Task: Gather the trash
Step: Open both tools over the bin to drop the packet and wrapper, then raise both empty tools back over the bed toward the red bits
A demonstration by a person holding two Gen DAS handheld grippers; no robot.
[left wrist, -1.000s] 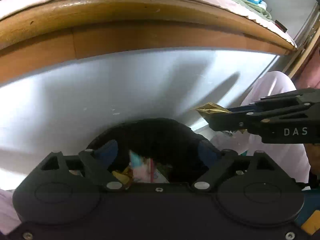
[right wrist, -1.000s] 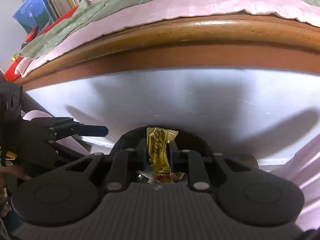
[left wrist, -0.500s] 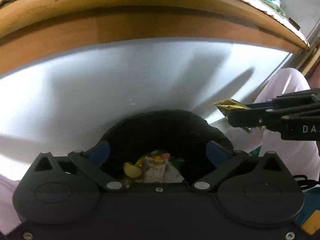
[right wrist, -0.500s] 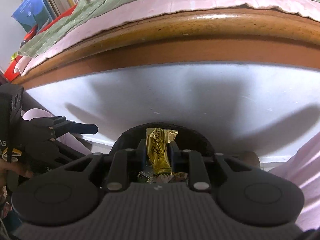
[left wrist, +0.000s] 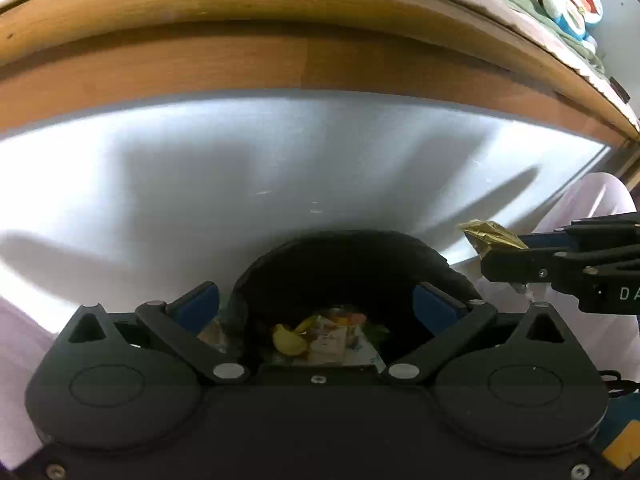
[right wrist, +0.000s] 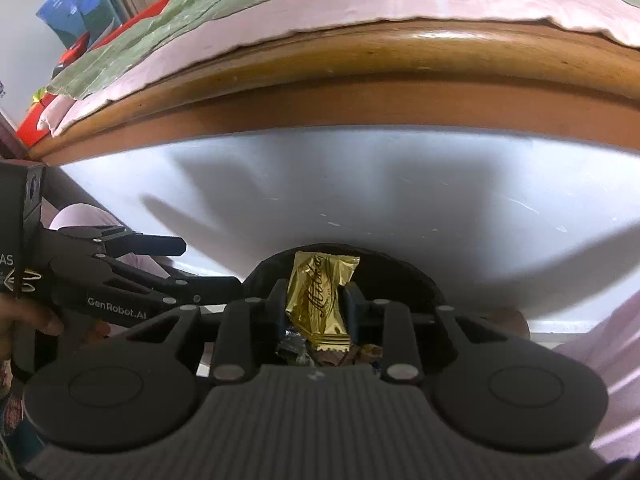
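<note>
A black trash bin (left wrist: 340, 240) stands on the floor against a white panel, with several wrappers (left wrist: 328, 336) lying in it. My left gripper (left wrist: 316, 300) hovers over the bin's mouth, wide open, with nothing between its blue pads (left wrist: 198, 300). My right gripper (right wrist: 316, 300) is over the same bin (right wrist: 400, 272). Its jaws are opening around a gold candy wrapper (right wrist: 320, 300), which stands loosely between them with a dark gap at its right side. The left wrist view shows that wrapper (left wrist: 490, 234) at the right gripper (left wrist: 504, 250), beside the bin's right rim.
A wooden bed frame (right wrist: 360, 92) with a pink sheet (right wrist: 320, 8) and a green blanket runs above the white panel (left wrist: 280, 168). Books (right wrist: 100, 0) stand far left, a blue plush toy (left wrist: 576, 0) far right. A person's pink-clad knees (left wrist: 600, 196) flank the bin. The left gripper (right wrist: 204, 266) is at the bin's left.
My left jaws spread wider and the left gripper shifted so the bin sits centred below it. My right jaws parted and the gold wrapper slackened and tilted between them.
</note>
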